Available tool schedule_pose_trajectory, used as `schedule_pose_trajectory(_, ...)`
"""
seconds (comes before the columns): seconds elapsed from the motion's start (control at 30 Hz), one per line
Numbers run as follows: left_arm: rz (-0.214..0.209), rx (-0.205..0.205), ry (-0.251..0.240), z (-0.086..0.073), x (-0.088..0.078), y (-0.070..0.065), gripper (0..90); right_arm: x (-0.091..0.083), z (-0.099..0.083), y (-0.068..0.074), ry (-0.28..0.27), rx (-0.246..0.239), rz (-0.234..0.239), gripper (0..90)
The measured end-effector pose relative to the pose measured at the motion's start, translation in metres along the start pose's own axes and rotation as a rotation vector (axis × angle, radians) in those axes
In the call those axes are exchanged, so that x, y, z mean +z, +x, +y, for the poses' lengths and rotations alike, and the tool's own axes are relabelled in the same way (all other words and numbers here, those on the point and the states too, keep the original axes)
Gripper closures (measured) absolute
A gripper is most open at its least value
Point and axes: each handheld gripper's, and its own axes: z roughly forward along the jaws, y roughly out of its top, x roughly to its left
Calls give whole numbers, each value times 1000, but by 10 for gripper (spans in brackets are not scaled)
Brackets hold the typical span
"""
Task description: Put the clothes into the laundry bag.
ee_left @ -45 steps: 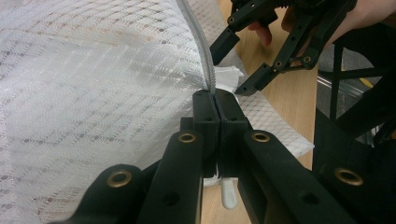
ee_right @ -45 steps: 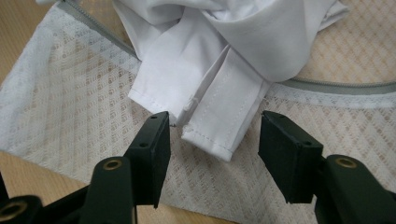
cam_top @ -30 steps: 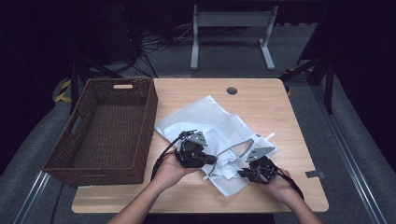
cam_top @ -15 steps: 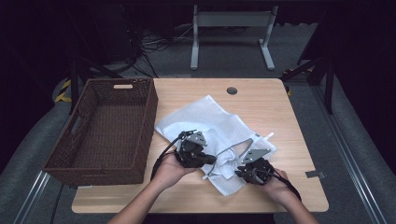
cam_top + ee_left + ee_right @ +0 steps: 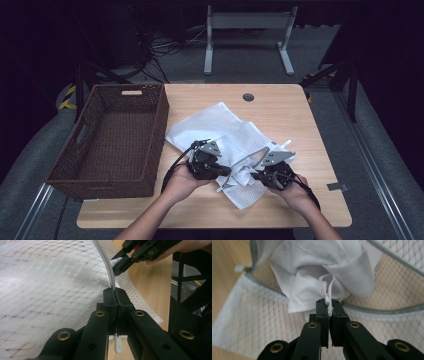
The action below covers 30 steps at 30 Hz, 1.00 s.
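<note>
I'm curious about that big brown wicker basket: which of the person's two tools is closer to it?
Left. The left tool sits just beside the wicker basket, near its right wall, clamped on the mesh bag. The right tool is farther right across the bag.

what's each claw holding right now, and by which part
The left claw grips the mesh laundry bag by its grey zipper edge. The right claw pinches the white garment by its thin white cord.

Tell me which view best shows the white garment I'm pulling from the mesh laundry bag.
The right gripper view: the white garment bulges from the mesh laundry bag, its cord pinched in the right claw. The high view shows it small and crumpled between both claws. In the left gripper view I can't tell it from the mesh.
</note>
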Motion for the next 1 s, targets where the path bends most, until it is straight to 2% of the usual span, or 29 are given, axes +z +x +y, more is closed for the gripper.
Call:
schedule_pose_trajectory(0.3,-7,1,-2,0,-1,-1,890,23,19,-1,-27,2,-12,869)
schedule_pose_trajectory(0.57,-11,-6,-6,0,-2,0,890,36,30,-3,-66,15,-33,869)
schedule_pose_trajectory(0.67,-11,-6,-12,0,-3,0,890,40,33,-4,-83,26,-31,869)
schedule_pose_trajectory(0.77,-14,-5,-10,0,-5,0,890,50,36,-1,-79,15,-30,869)
schedule_pose_trajectory(0.9,-13,-5,-17,0,-7,0,890,61,41,1,-108,19,-38,869)
schedule_pose_trajectory(1.0,-14,-8,-19,0,-8,0,890,66,41,1,-102,19,-38,866)
